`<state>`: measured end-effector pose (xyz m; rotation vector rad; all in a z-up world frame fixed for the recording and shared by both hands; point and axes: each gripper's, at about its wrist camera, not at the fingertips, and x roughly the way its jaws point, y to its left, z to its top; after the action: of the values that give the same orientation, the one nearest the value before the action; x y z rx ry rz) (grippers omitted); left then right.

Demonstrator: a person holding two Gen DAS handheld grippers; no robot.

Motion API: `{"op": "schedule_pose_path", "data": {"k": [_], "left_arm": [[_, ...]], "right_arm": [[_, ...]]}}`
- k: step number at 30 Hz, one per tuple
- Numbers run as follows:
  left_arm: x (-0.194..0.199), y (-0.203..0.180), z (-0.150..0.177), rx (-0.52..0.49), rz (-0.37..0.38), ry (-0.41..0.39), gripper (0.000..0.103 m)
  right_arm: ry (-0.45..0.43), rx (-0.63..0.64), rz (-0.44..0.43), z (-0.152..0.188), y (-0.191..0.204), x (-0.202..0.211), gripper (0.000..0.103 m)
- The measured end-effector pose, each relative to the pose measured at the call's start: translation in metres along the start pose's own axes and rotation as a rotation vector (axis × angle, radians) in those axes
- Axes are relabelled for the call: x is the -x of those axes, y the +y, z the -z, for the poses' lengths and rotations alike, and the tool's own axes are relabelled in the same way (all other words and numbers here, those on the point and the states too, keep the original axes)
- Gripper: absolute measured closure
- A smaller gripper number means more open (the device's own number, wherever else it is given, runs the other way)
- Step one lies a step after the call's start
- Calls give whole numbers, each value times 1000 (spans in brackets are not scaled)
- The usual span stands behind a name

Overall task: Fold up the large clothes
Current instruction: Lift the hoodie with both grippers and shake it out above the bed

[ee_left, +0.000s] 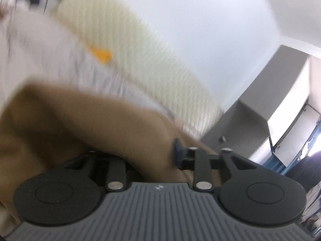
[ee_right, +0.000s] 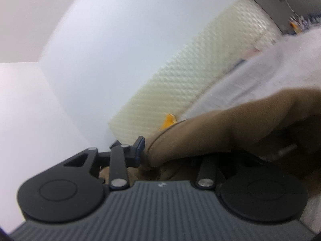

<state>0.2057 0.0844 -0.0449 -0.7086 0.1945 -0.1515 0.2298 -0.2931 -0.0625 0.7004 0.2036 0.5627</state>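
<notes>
A brown garment (ee_left: 84,116) fills the lower left of the left wrist view, bunched up between the jaws of my left gripper (ee_left: 136,152). Only the blue-padded right finger (ee_left: 178,150) shows, pressed against the cloth, while the other finger is buried under it. In the right wrist view the same brown garment (ee_right: 230,126) runs in from the right into my right gripper (ee_right: 186,156). Its blue-padded left finger (ee_right: 140,148) presses on the folded edge and the other finger is covered. Both views are blurred.
A pale striped sheet (ee_left: 50,60) lies behind the garment, beside a cream quilted panel (ee_left: 140,46) with a small orange item (ee_left: 102,55) on it. White wall above. A grey cabinet (ee_left: 260,104) stands at the right of the left wrist view.
</notes>
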Motion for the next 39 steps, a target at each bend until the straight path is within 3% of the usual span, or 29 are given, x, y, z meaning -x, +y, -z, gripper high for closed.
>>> {"op": "schedule_pose_path", "data": {"k": [4, 9, 13, 23, 32, 39], "left_arm": [[22, -16, -35, 91, -9, 7, 80], [70, -31, -66, 94, 37, -81, 81], [109, -64, -90, 25, 45, -148, 82], [204, -142, -177, -23, 64, -258, 82], [302, -245, -261, -133, 103, -387, 82], [343, -302, -318, -201, 100, -434, 82]], "right_arm": [[-26, 80, -65, -26, 48, 5, 58], [-56, 149, -165, -56, 105, 17, 61], [-65, 222, -201, -78, 145, 25, 63], [-109, 259, -323, -131, 225, 44, 70], [-167, 343, -428, -192, 300, 73, 72], [-196, 403, -490, -232, 360, 102, 73]]}}
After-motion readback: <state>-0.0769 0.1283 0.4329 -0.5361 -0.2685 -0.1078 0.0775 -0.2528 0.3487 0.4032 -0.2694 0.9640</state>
